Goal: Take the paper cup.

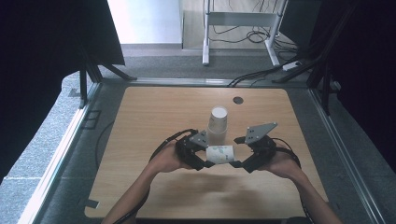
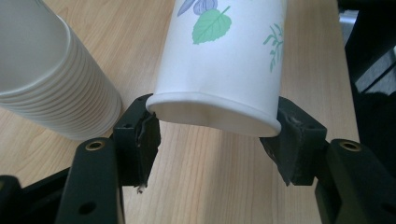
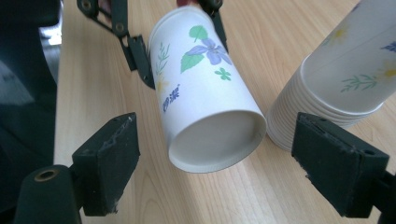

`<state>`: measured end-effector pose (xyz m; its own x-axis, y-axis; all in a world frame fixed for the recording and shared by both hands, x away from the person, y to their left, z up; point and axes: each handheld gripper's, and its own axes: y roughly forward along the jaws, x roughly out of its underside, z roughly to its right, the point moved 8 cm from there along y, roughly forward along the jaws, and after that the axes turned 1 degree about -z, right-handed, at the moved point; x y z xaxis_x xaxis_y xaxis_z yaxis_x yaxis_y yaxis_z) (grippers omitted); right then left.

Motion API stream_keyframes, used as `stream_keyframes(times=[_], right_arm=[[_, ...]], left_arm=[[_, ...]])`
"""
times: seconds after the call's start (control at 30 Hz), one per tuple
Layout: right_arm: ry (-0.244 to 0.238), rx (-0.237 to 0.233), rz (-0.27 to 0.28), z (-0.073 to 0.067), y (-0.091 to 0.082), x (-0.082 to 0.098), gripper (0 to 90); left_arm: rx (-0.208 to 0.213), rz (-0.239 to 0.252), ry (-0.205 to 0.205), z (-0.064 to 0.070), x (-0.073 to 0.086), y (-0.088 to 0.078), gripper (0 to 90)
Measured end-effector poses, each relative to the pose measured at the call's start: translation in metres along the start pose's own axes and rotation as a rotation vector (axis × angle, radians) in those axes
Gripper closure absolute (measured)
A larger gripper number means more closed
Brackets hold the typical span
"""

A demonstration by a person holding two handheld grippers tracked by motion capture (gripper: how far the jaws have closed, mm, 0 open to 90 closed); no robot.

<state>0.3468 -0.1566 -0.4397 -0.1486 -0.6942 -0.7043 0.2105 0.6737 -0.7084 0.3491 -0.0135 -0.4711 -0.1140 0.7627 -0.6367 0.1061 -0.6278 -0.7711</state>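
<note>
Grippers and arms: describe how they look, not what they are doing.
Both the left gripper and the right gripper are black, angular linkages, each topped by a grey three-cornered plate with small holes. Their jaws are blocky black pads with scuffed edges, pinned by brass-coloured rivets. A black cable loops back from each along the forearm. The forearms are bare, with no sleeves in view.

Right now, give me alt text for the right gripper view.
A floral paper cup lies sideways above a wooden table, its base toward the camera, held at the far end by the left tongs. The right tongs stand open around it, not touching, and a stack of cups stands beside.
</note>
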Motion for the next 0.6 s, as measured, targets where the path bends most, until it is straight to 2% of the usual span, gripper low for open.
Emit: stream_keyframes(times=[0.1,0.23,0.37,0.6], right_arm=[[-0.044,0.008,-0.04,-0.003,0.005,0.0,15.7],[-0.092,0.007,-0.084,-0.007,0.013,-0.001,16.8],[-0.121,0.012,-0.123,-0.009,0.021,0.0,18.5],[-0.153,0.014,-0.175,-0.011,0.029,0.001,25.5]], left_arm=[[0.001,-0.043,0.013,0.001,-0.002,0.0,38.1],[0.0,-0.077,0.018,0.001,-0.004,-0.001,37.9],[0.005,-0.122,0.033,0.002,-0.005,-0.001,37.9],[0.009,-0.159,0.043,0.003,-0.006,0.002,37.8]])
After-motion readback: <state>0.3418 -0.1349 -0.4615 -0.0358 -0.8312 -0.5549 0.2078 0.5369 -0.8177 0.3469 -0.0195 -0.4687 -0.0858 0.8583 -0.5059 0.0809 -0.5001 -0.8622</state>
